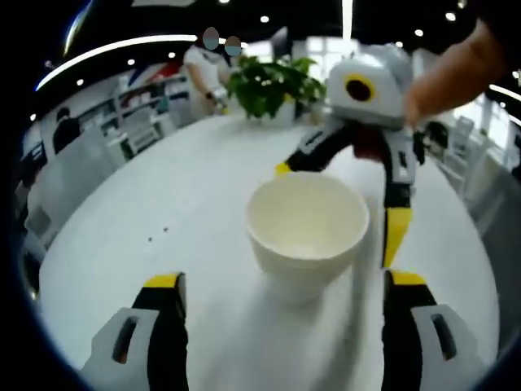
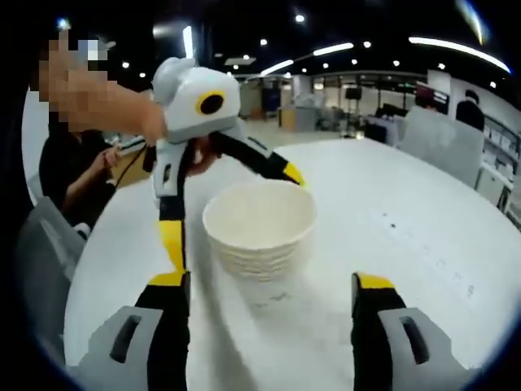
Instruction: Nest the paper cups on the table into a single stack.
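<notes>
Round ribbed paper cups [image 2: 259, 232] nested, white table [image 2: 423, 236].

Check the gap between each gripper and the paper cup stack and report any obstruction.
Nothing visible blocks either one. The cup stack stands on the white table, with bare tabletop between it and the open left gripper. The right gripper is open too, facing it from the opposite side.

- paper cups [image 1: 308, 230] cream-white, plain, ribbed rims stacked [image 2: 259, 236]
- table [image 1: 163, 212] white, few dark specks
- left gripper [image 1: 285, 285] grey and black, yellow tips
- right gripper [image 2: 273, 285] same colours
- plant [image 1: 264, 81] green, far side
</notes>
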A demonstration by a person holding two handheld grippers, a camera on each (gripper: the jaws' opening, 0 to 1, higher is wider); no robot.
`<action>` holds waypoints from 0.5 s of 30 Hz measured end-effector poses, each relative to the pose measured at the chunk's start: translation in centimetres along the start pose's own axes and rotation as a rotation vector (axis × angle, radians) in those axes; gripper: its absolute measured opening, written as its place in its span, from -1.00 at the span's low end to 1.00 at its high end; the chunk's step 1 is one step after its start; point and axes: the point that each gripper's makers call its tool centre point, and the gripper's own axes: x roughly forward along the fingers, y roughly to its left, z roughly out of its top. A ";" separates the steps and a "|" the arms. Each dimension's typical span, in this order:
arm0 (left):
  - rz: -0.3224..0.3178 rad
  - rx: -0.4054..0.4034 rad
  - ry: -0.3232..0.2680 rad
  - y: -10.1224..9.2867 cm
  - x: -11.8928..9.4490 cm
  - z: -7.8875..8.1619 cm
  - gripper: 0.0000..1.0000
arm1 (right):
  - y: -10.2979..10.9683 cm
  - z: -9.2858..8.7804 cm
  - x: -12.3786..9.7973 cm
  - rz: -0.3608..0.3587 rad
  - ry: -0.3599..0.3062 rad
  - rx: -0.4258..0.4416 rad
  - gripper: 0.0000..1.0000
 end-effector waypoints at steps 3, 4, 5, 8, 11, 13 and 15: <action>0.043 -0.009 -0.014 0.2 -1.3 0.2 0.99 | -0.3 0.5 -1.1 -0.032 -0.009 0.021 0.99; 0.069 0.003 -0.031 0.4 -1.7 0.4 0.99 | -0.2 1.0 -1.6 -0.035 -0.024 0.026 1.00; 0.072 -0.003 -0.048 0.3 -2.0 0.6 0.99 | -0.2 1.2 -1.9 -0.039 -0.028 0.026 1.00; 0.122 -0.037 -0.062 0.3 -3.2 0.7 0.99 | 0.0 1.6 -3.1 -0.060 -0.019 0.027 1.00; 0.146 -0.068 -0.091 -0.5 -4.7 1.1 0.99 | 0.2 2.3 -4.6 -0.089 -0.035 0.039 1.00; 0.170 -0.079 -0.097 -1.0 -5.6 1.0 0.99 | 0.9 2.7 -5.5 -0.096 -0.045 0.036 1.00; 0.182 -0.100 -0.115 -1.8 -6.6 1.2 0.99 | 1.4 3.1 -6.4 -0.110 -0.058 0.027 1.00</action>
